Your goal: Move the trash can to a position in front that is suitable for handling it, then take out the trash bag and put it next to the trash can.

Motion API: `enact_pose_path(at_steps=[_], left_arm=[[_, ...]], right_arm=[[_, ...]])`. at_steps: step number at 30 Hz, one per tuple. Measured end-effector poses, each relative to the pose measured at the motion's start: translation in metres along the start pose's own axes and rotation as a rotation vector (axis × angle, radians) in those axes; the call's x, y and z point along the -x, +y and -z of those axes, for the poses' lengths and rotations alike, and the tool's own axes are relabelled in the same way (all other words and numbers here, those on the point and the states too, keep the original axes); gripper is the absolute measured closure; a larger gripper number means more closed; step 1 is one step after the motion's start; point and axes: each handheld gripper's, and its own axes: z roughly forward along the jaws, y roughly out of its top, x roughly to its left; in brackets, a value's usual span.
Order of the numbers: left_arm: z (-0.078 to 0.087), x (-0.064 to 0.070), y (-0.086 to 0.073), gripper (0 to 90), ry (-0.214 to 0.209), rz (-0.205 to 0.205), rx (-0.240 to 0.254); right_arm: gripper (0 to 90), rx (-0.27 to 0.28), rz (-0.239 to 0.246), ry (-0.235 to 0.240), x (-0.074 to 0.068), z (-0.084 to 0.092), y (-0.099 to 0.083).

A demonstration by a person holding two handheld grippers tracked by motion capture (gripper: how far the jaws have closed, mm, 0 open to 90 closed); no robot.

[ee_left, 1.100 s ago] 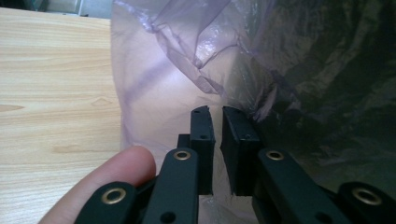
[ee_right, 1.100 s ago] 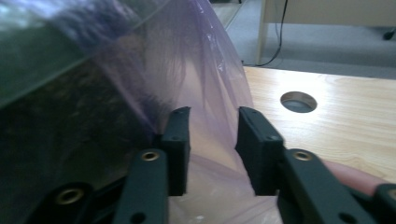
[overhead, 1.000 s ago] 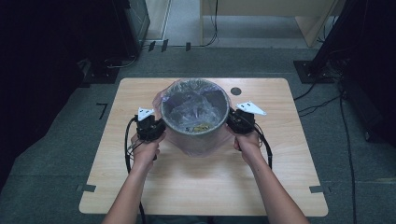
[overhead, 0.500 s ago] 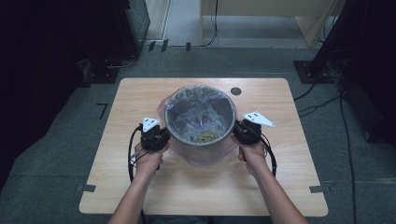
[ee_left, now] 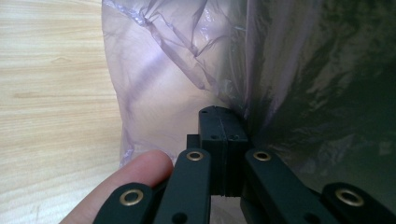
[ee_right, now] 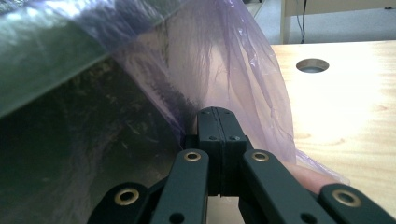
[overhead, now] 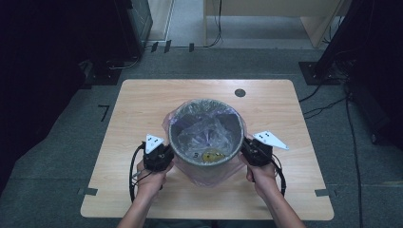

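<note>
A round grey bin (overhead: 207, 101) lined with a thin purple plastic bag (overhead: 209, 176) stands between the two hands on the wooden table (overhead: 142, 104). My left gripper (overhead: 169, 155) is at the bin's left side and my right gripper (overhead: 245, 151) at its right side. In the left gripper view the jaws (ee_left: 219, 112) are pressed together at a fold of the bag (ee_left: 159, 79), beside the bin's wall (ee_left: 336, 93). In the right gripper view the jaws (ee_right: 215, 113) are likewise shut where the bag's film (ee_right: 233, 60) runs down off the bin (ee_right: 70, 140). A yellowish scrap (overhead: 212, 155) lies inside.
A round cable hole (overhead: 240, 92) sits in the table behind the bin, also in the right gripper view (ee_right: 312, 65). Dark equipment stands on the floor at the left (overhead: 71, 47) and right (overhead: 370, 57). Cables trail from both grippers toward the table's front edge.
The bin and both grippers have come toward the person's edge of the table together. Both pairs of jaws stay at the bin's sides.
</note>
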Motion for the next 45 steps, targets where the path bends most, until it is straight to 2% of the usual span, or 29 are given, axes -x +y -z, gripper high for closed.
enact_pose_path(at_steps=[7,10,13,14,15,16,17,18,20,23,24,25,29,32,35,37,38,39,40,41,42,45], left_arm=[[0.013,0.006,-0.012,90.0,-0.007,-0.016,0.004],[0.018,0.01,-0.018,90.0,0.002,-0.031,0.015],[0.021,0.009,-0.019,89.1,-0.013,-0.06,0.008],[0.021,0.006,-0.018,82.0,-0.013,-0.068,0.008],[0.021,-0.001,-0.017,73.3,-0.029,-0.055,0.007],[0.021,-0.018,-0.014,52.2,-0.084,0.001,-0.001],[0.021,-0.018,-0.014,45.1,-0.084,0.001,-0.001],[0.022,-0.025,-0.013,45.1,-0.079,0.017,0.002],[0.026,-0.036,-0.011,33.3,-0.067,0.027,0.021],[0.03,-0.047,-0.009,29.0,-0.057,0.035,0.038],[0.031,-0.05,-0.009,26.3,-0.048,0.035,0.041],[0.031,-0.054,-0.009,26.3,-0.041,0.039,0.039],[0.034,-0.07,-0.009,25.8,-0.005,0.06,0.037],[0.035,-0.082,-0.011,25.7,0.034,0.067,0.038],[0.035,-0.095,-0.013,25.7,0.065,0.085,0.024],[0.035,-0.101,-0.016,25.7,0.087,0.089,0.012],[0.034,-0.105,-0.017,25.7,0.092,0.095,0.004],[0.033,-0.108,-0.019,25.4,0.101,0.096,-0.005],[0.03,-0.113,-0.023,25.4,0.123,0.098,-0.027],[0.03,-0.113,-0.023,25.4,0.123,0.098,-0.027],[0.027,-0.117,-0.027,25.4,0.138,0.102,-0.053],[0.024,-0.12,-0.032,25.4,0.147,0.099,-0.079]], right_arm=[[90.0,0.007,0.029,0.008,-0.007,0.021,-0.012],[90.0,0.01,0.041,0.005,-0.009,0.027,-0.017],[89.0,0.009,0.049,0.002,-0.009,0.03,-0.018],[83.0,0.005,0.056,-0.011,-0.008,0.032,-0.018],[76.4,0.007,0.063,-0.022,-0.006,0.032,-0.017],[64.2,0.009,0.057,-0.022,0.001,0.033,-0.015],[64.2,0.009,0.057,-0.022,0.001,0.033,-0.015],[61.0,0.016,0.057,-0.024,0.005,0.035,-0.014],[54.7,0.037,0.062,-0.044,0.016,0.039,-0.011],[49.1,0.043,0.077,-0.048,0.022,0.041,-0.01],[44.0,0.033,0.083,-0.051,0.03,0.041,-0.008],[44.0,0.033,0.083,-0.051,0.03,0.041,-0.008],[35.0,0.03,0.053,-0.055,0.044,0.045,-0.008],[29.7,0.02,0.068,-0.07,0.055,0.046,-0.009],[27.6,-0.01,0.078,-0.119,0.068,0.043,-0.015],[27.4,-0.035,0.067,-0.152,0.077,0.04,-0.021],[27.1,-0.052,0.069,-0.171,0.081,0.039,-0.024],[26.5,-0.088,0.078,-0.211,0.088,0.035,-0.03],[26.4,-0.109,0.078,-0.232,0.091,0.033,-0.033],[26.2,-0.127,0.074,-0.251,0.094,0.031,-0.035],[26.0,-0.142,0.075,-0.264,0.097,0.029,-0.037],[26.0,-0.168,0.056,-0.283,0.103,0.025,-0.041]])
